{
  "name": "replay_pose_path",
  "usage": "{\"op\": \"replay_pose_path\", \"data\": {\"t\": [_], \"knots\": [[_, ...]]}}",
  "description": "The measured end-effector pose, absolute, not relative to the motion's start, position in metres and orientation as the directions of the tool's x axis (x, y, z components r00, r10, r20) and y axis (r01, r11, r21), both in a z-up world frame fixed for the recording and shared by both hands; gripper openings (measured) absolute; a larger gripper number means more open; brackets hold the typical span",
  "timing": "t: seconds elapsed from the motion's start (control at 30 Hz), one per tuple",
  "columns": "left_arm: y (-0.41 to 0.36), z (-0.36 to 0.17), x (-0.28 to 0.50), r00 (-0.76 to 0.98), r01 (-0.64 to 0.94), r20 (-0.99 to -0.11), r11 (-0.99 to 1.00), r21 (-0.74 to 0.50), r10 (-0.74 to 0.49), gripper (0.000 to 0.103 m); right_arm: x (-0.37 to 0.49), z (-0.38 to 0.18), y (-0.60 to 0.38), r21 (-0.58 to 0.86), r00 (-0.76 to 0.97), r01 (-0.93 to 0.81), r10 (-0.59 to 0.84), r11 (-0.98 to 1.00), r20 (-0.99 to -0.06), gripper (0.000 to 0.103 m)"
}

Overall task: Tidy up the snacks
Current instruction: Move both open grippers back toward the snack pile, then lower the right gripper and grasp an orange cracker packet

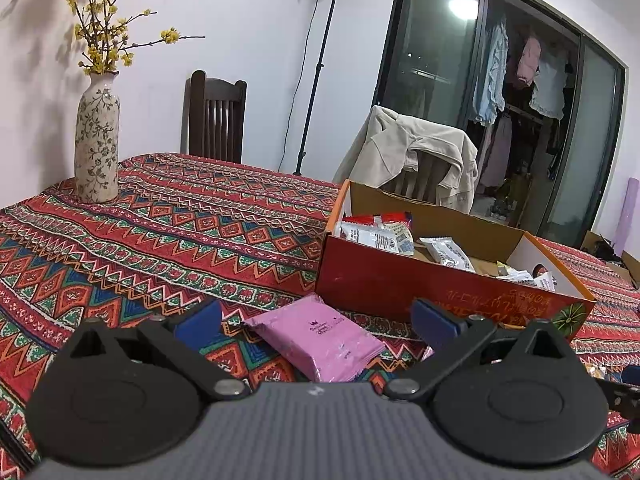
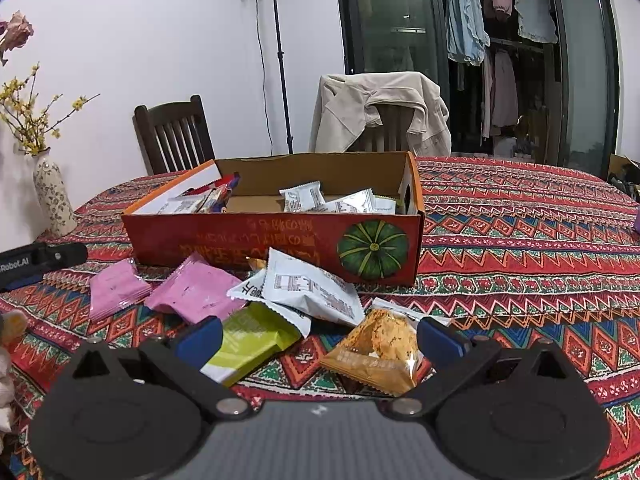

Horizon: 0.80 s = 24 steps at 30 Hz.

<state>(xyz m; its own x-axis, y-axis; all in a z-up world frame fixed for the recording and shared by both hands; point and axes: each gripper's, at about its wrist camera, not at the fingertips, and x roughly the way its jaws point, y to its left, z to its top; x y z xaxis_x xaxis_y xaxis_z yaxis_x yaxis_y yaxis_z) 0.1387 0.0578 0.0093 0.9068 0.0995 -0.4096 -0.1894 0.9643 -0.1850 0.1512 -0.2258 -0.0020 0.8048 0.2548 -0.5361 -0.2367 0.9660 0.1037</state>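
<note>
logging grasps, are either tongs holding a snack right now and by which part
Nothing is held. The left tongs stand open around the pink packet without gripping it; the right tongs are open above the loose snacks.

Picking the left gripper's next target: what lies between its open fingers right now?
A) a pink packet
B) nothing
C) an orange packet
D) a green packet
A: in the left wrist view a pink packet lies on the tablecloth between the open left gripper.

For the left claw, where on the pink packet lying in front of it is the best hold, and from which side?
Probably the near corner of the pink packet, approached straight ahead and low. It lies flat on the tablecloth, between the open fingers of the left claw, and its thin crimped edges offer less purchase than the padded body.
</note>
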Motion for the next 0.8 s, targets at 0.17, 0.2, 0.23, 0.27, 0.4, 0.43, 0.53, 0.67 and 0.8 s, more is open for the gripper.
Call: {"op": "replay_pose_path", "data": {"t": [0.17, 0.2, 0.23, 0.27, 0.4, 0.43, 0.53, 0.67, 0.8], "knots": [[0.058, 0.009, 0.139, 0.906, -0.19, -0.41, 0.964, -0.184, 0.1, 0.103, 0.152, -0.004, -0.225, 0.106, 0.801, -0.237, 0.256, 0.966, -0.541, 0.103], [0.058, 0.009, 0.139, 0.906, -0.19, -0.411, 0.964, -0.184, 0.1, 0.103, 0.152, -0.004, -0.226, 0.107, 0.801, -0.236, 0.256, 0.966, -0.542, 0.103], [0.058, 0.009, 0.139, 0.906, -0.19, -0.411, 0.965, -0.183, 0.1, 0.103, 0.152, -0.005, -0.226, 0.109, 0.8, -0.235, 0.255, 0.966, -0.543, 0.103], [0.058, 0.009, 0.139, 0.906, -0.191, -0.412, 0.965, -0.182, 0.101, 0.103, 0.152, -0.005, -0.227, 0.112, 0.8, -0.234, 0.257, 0.966, -0.543, 0.103], [0.058, 0.008, 0.139, 0.904, -0.192, -0.416, 0.964, -0.182, 0.101, 0.103, 0.153, -0.006, -0.228, 0.119, 0.797, -0.228, 0.256, 0.966, -0.547, 0.103], [0.058, 0.008, 0.139, 0.903, -0.192, -0.417, 0.964, -0.182, 0.102, 0.103, 0.154, -0.006, -0.229, 0.118, 0.797, -0.226, 0.253, 0.967, -0.547, 0.103], [0.059, 0.008, 0.14, 0.901, -0.197, -0.42, 0.963, -0.186, 0.103, 0.103, 0.153, -0.005, -0.231, 0.114, 0.799, -0.224, 0.25, 0.968, -0.548, 0.103], [0.061, 0.007, 0.14, 0.898, -0.208, -0.426, 0.958, -0.196, 0.107, 0.103, 0.151, -0.005, -0.239, 0.104, 0.807, -0.192, 0.218, 0.976, -0.549, 0.103], [0.065, 0.006, 0.142, 0.893, -0.213, -0.438, 0.954, -0.211, 0.102, 0.103, 0.153, -0.006, -0.244, 0.092, 0.807, -0.17, 0.192, 0.981, -0.558, 0.103]]}}
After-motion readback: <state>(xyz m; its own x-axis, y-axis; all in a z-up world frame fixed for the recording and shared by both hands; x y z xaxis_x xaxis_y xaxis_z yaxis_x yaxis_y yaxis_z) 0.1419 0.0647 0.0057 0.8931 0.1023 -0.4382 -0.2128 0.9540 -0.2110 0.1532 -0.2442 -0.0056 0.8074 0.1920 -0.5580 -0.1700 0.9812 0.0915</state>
